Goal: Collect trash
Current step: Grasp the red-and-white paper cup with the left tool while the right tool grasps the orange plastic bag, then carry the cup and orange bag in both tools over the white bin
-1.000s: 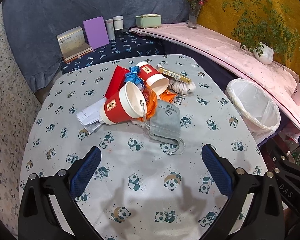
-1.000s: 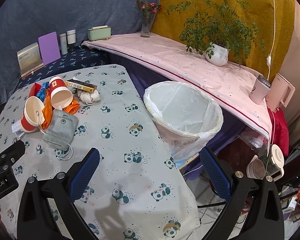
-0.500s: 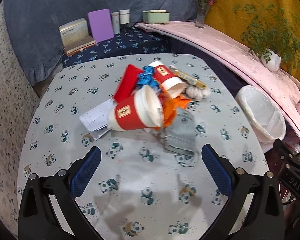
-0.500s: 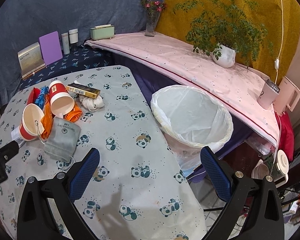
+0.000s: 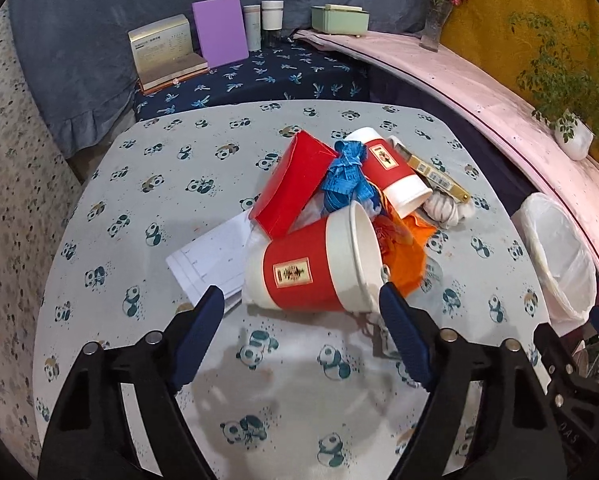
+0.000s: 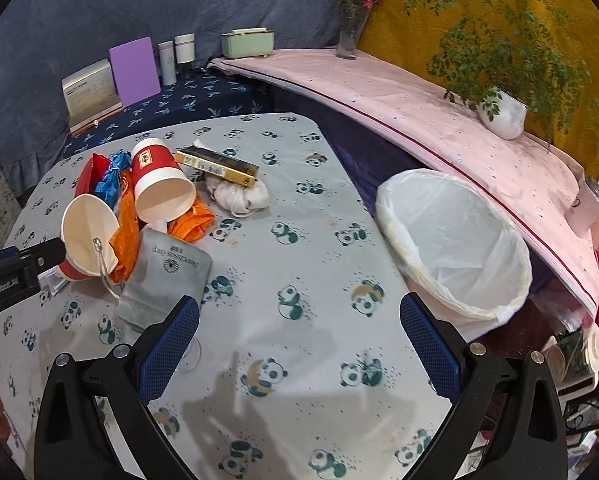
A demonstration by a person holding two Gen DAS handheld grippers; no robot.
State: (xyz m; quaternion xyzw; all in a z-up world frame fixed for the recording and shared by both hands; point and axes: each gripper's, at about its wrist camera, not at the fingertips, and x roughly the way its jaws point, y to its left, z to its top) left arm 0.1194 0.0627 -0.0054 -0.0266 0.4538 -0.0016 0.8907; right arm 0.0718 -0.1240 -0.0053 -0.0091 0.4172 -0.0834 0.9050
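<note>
My left gripper (image 5: 299, 312) has just been closing, jaws astride the toppled red-and-white paper cup (image 5: 315, 264), not pressing it. Beyond crowd a red card box (image 5: 295, 184), blue ribbon (image 5: 345, 176) and orange wrapper (image 5: 405, 248). My right gripper (image 6: 299, 320) gapes empty over bare panda-print tablecloth (image 6: 319, 248), the white-lined bin (image 6: 455, 248) beside the table edge.

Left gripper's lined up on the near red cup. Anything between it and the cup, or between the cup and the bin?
Nothing visible blocks the left gripper; the near red cup lies on its side just beyond its open, narrowing jaws. Toward the bin, the orange wrapper and grey pouch lie beside the cup.
</note>
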